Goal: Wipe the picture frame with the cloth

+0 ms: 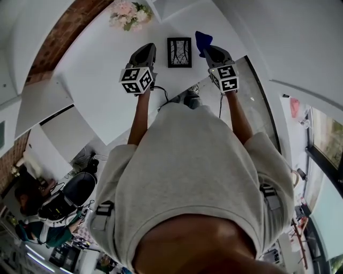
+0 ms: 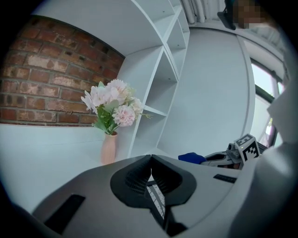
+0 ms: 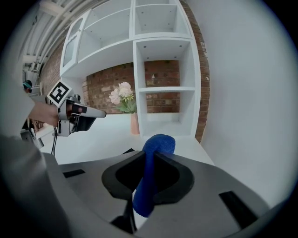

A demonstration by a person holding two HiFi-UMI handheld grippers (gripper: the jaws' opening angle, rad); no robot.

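Note:
A black picture frame (image 1: pixel 179 52) lies flat on the white table (image 1: pixel 102 80), between my two grippers. To its left my left gripper (image 1: pixel 147 49) hovers above the table; in the left gripper view its jaws (image 2: pixel 151 158) are shut together with nothing between them. Right of the frame, my right gripper (image 1: pixel 210 50) is shut on a blue cloth (image 1: pixel 203 40). The cloth (image 3: pixel 155 160) stands up rolled between the jaws of my right gripper (image 3: pixel 152 162) in the right gripper view. A dark corner of the frame (image 3: pixel 127 151) peeks out just left of the cloth.
A pink vase of pale flowers (image 1: pixel 128 14) stands at the table's far left (image 2: pixel 110 125). A white shelf unit (image 3: pixel 163 69) rises against a brick wall behind the table. A white wall (image 3: pixel 242 93) lies close on the right.

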